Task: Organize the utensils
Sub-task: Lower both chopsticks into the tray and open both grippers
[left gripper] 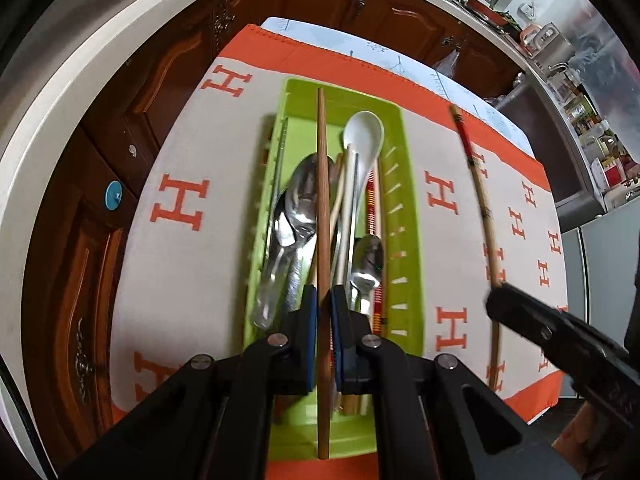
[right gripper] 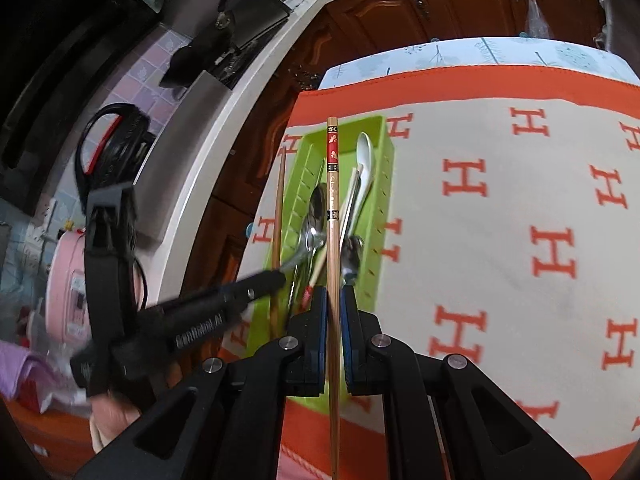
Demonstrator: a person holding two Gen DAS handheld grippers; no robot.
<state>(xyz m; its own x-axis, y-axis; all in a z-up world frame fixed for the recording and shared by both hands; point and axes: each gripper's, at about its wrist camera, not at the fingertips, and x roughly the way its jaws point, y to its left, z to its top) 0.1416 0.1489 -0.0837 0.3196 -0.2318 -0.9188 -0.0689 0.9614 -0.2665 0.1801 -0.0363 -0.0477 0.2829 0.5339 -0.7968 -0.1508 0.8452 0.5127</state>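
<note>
Left tongs (left gripper: 324, 296) pinch a plain brown chopstick (left gripper: 323, 200), right tongs (right gripper: 333, 300) a red-banded chopstick (right gripper: 332, 184), above the green tray (left gripper: 408, 216).

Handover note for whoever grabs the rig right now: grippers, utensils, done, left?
Left gripper: shut on a plain brown chopstick, held over the green tray.
Right gripper: shut on a red-banded bamboo chopstick, also above the tray.
In the tray: white ceramic spoon, metal spoons, another red-patterned chopstick, more chopsticks.
Done: the cloth shows no loose utensils.
Left: probably lay both held chopsticks in the tray.
</note>
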